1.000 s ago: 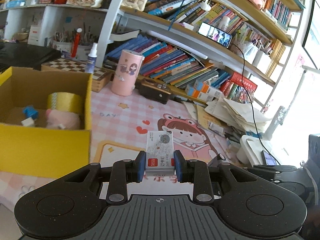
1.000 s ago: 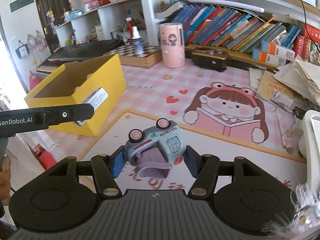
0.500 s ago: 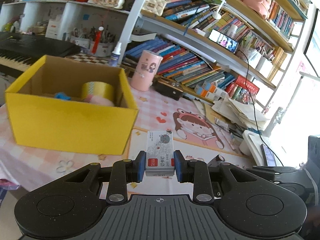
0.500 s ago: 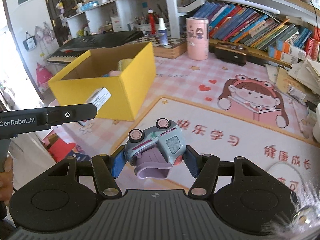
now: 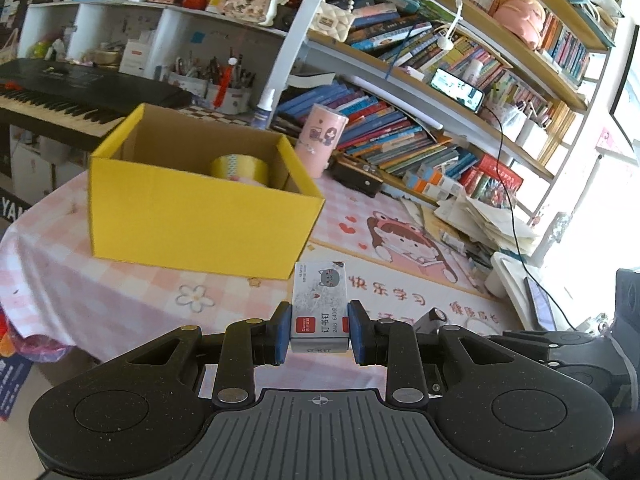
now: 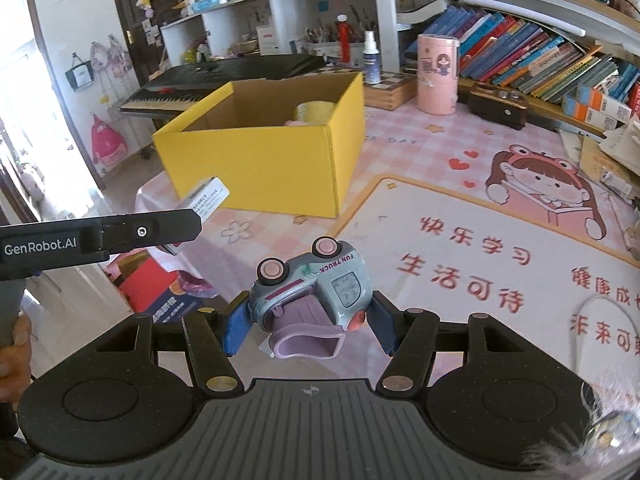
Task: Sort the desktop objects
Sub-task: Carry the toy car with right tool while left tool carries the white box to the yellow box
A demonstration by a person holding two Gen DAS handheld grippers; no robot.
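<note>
Two tools, both loaded. Left tool [image 5: 319, 334] is pinching a small white cardboard staple box [image 5: 319, 306] at lower centre of its view. Right tool [image 6: 307, 326] is clamped on a grey-blue plastic toy truck with pink wheels [image 6: 310, 286], tipped on its side. Open yellow cardboard box [image 6: 264, 160] sits on the pink checked tabletop [image 5: 120, 300], upper middle, a roll of yellowish tape [image 5: 239, 168] inside.

Black grippers [image 5: 319, 334], blue-padded jaws
</note>
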